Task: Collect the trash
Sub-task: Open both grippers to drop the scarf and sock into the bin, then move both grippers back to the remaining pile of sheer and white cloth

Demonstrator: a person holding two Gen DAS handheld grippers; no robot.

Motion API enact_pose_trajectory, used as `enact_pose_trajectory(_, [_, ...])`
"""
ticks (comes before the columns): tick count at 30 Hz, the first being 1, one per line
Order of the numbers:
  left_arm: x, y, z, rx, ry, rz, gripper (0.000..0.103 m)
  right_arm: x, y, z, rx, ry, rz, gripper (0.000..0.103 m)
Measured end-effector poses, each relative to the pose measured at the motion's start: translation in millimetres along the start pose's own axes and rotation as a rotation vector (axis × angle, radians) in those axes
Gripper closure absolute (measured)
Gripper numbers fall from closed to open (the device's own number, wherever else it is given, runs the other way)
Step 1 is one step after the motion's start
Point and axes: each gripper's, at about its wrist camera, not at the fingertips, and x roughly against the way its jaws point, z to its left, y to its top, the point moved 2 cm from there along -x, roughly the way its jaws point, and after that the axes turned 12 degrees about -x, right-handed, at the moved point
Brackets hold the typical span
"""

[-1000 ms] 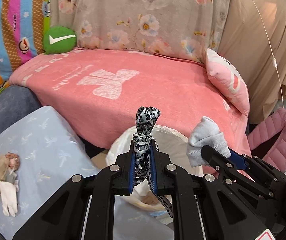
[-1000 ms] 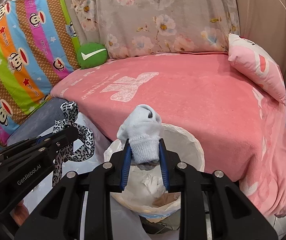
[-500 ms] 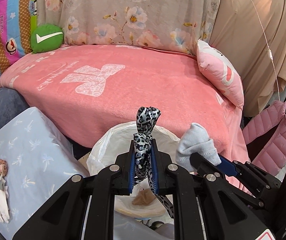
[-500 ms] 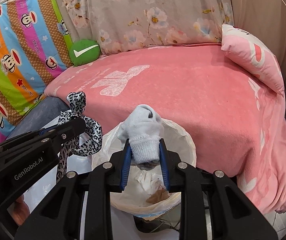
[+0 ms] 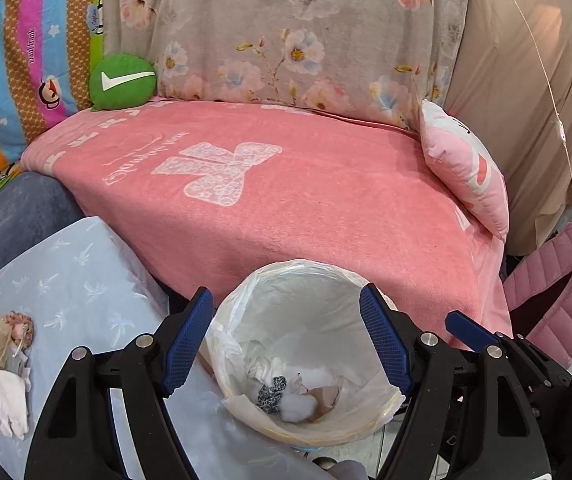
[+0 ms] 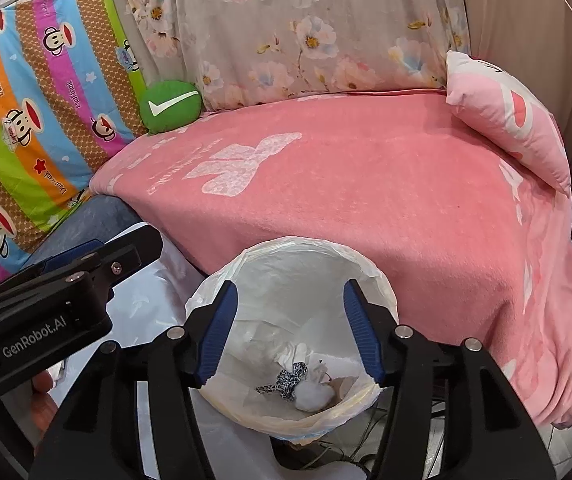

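A white-lined trash bin (image 5: 306, 276) stands in front of the pink bed; it also shows in the right wrist view (image 6: 382, 288). A leopard-print ribbon (image 5: 271, 392) and a pale grey sock (image 5: 298, 406) lie inside it on crumpled paper; the ribbon (image 6: 286, 382) and sock (image 6: 313, 394) show in the right wrist view too. My left gripper (image 5: 286, 340) is open and empty above the bin. My right gripper (image 6: 290, 332) is open and empty above the bin, and appears at the right of the left view (image 5: 462, 326).
A pink blanket covers the bed (image 5: 286, 200), with a green round cushion (image 5: 123, 80) at the back left and a pink pillow (image 5: 466, 172) at the right. A light blue cushion (image 5: 66, 280) with a small doll (image 5: 2, 344) lies at left. A pink padded jacket (image 5: 558, 292) hangs at right.
Both grippers have opened. The leopard ribbon left the left gripper and the sock left the right gripper; both now lie in the bin.
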Motion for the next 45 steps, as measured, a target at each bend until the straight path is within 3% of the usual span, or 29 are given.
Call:
enact_pose_trajectory(22, [63, -50, 70, 0.112, 0.157, -0.015, 0.031, 12, -25, 65, 0.113, 0.089, 0.044, 0.046])
enact_pose_trajectory(33, [106, -105, 156, 0.256, 0.328, 0.016, 0.031, 7, -56, 116, 0.203, 0.150, 0.100, 0.043])
enact_pose_trajectory(45, [150, -175, 251, 0.398, 0.516, 0.069, 0.031, -8, -117, 207, 0.350, 0.256, 0.211, 0.043])
